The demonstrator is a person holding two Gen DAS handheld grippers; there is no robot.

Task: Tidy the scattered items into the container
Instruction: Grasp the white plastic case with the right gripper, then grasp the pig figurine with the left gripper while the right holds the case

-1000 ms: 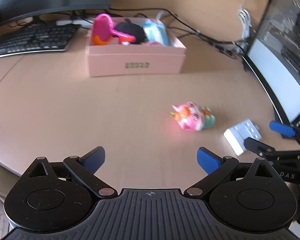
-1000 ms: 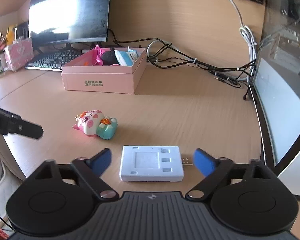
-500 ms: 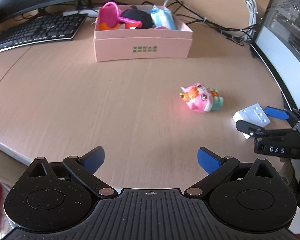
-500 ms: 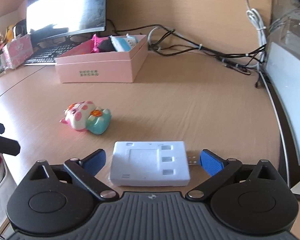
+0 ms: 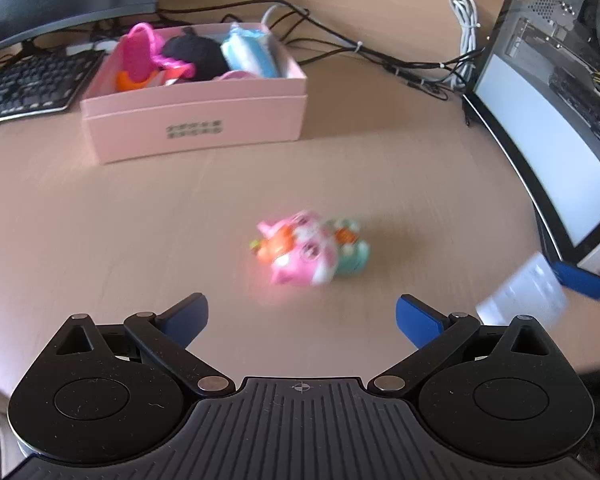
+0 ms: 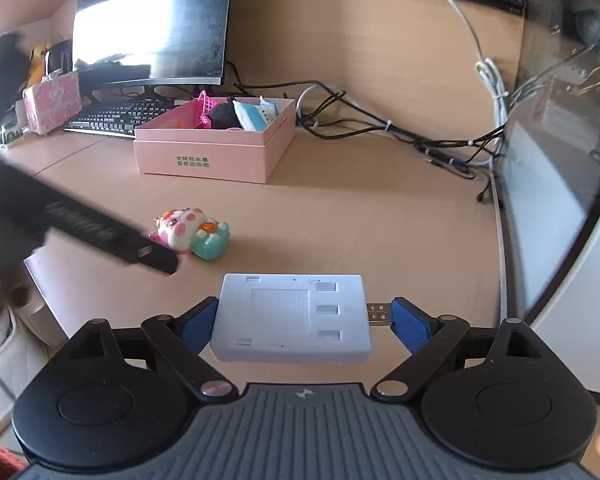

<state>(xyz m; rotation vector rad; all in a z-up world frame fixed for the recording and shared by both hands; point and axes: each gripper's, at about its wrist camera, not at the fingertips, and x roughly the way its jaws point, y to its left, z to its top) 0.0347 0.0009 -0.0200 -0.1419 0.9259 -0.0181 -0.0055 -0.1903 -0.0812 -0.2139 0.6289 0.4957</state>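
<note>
A pink and teal pig toy (image 5: 308,252) lies on the desk just beyond my left gripper (image 5: 302,316), which is open and empty. In the right wrist view a blurred black finger (image 6: 100,232) of that gripper reaches in beside the toy (image 6: 188,232). My right gripper (image 6: 304,320) is closing around a white USB hub (image 6: 292,320): one blue pad touches its left end, the other its plug. The hub (image 5: 520,292) also shows blurred at the right edge of the left wrist view. The pink box (image 5: 196,120) holds several toys at the back.
A black keyboard (image 5: 24,84) and a monitor (image 6: 152,28) stand left of the pink box (image 6: 204,160). Black and white cables (image 6: 400,132) trail along the back of the desk. A computer case (image 5: 560,100) walls off the right side.
My left gripper has moved forward, so the pig toy now sits close and centred before it. The right jaws have narrowed from wide open until the pads meet the hub's ends.
</note>
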